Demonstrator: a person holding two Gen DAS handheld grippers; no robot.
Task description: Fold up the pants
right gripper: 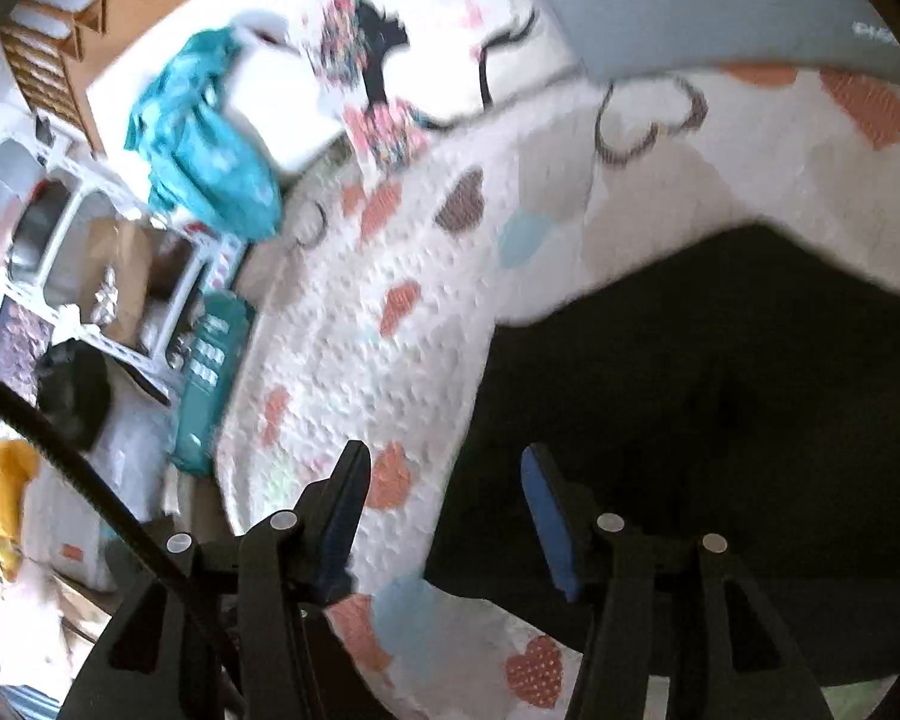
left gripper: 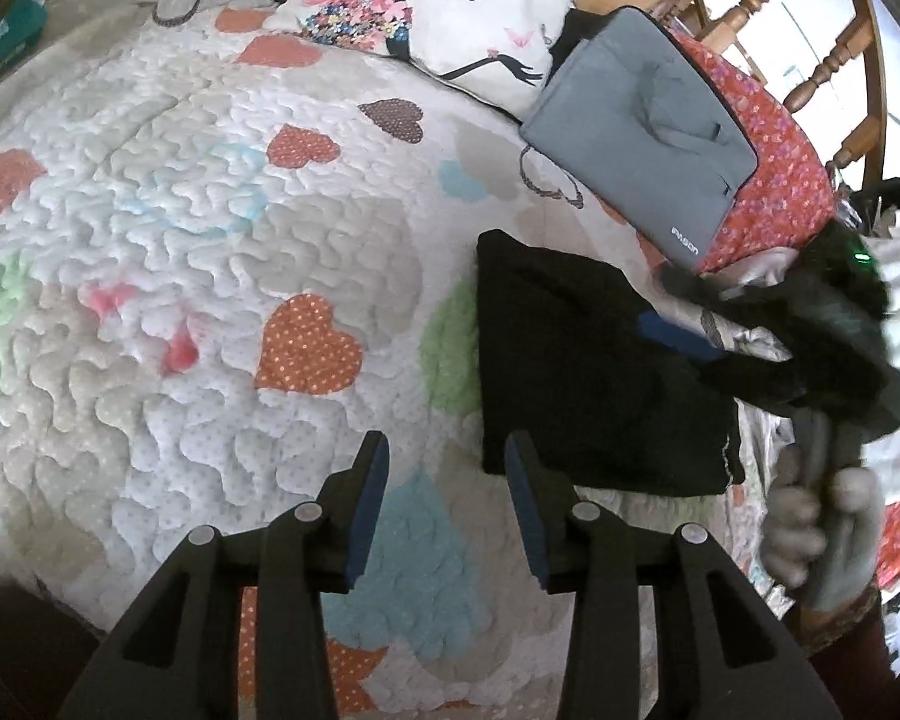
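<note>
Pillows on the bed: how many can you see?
1. The pillow with a black silhouette and flowers lies at the far end of the quilt, beside the grey bag. Others may be hidden outside the view.

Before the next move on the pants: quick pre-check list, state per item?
1. Left gripper open, holding nothing: ok.
2. Right gripper open, holding nothing: ok.
3. Pants folded into a compact block on the quilt: ok.
4. Pants edges aligned all round: cannot tell; the right side is hidden behind the right gripper and hand.
5. Pants clear of the grey bag: cannot tell; their corner sits close to it.
6. Right wrist view sharp enough to aim: not ok, blurred.
</note>
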